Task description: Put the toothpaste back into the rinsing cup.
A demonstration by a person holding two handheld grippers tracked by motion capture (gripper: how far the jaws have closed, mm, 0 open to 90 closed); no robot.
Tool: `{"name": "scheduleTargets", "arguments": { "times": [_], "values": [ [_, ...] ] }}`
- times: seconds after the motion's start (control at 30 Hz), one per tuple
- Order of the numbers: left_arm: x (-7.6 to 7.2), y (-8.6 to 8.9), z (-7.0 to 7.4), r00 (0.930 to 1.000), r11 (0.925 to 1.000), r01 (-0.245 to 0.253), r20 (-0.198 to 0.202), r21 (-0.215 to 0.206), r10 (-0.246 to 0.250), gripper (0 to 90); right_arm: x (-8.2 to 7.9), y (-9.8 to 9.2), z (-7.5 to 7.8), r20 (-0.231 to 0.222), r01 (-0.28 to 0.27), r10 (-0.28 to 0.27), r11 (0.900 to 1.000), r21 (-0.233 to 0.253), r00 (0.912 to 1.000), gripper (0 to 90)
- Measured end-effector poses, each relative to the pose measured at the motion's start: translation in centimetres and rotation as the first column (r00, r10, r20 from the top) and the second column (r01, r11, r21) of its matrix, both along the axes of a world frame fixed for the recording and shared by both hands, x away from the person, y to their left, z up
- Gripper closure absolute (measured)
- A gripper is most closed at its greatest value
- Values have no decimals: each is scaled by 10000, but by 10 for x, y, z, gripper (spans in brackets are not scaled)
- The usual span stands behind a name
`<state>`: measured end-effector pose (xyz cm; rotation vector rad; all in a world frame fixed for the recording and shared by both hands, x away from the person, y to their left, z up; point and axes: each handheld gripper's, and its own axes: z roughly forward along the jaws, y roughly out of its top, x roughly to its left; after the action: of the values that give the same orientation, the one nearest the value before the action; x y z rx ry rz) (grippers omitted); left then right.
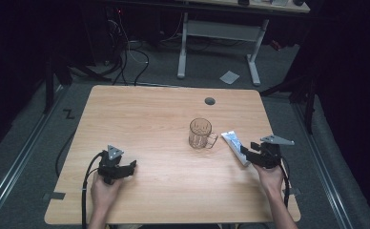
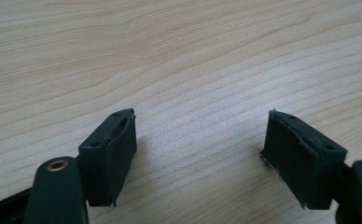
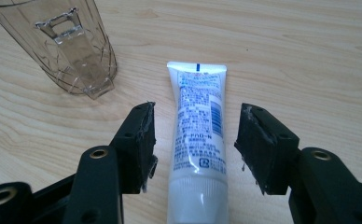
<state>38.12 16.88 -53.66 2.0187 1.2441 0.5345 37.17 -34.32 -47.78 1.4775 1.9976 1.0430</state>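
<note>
At the left of the wooden table, left gripper low over bare wood, held from below by a hand; in the left gripper view, its 2 jaws spread wide apart with nothing between them, just wood grain. Near the middle, slightly right, clear glass mug upright, handle turned toward the right. Just beside it on the right, white tube lying flat, touching the table. At the right edge, right gripper at the tube's near end; in the right gripper view, jaws open on either side of the white tube, pads clear of it, no grip, mug well up-left.
</note>
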Motion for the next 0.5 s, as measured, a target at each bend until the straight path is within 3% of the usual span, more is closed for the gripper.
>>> {"name": "scheduleTargets", "arguments": {
  "times": [0.5],
  "values": [
    [0, 0, 0, 10000, 10000, -5, 2, 7, 5, 259, 27, 11, 12, -551, -246, 222, 9987, -438, 9982, 406]
  ]
}}
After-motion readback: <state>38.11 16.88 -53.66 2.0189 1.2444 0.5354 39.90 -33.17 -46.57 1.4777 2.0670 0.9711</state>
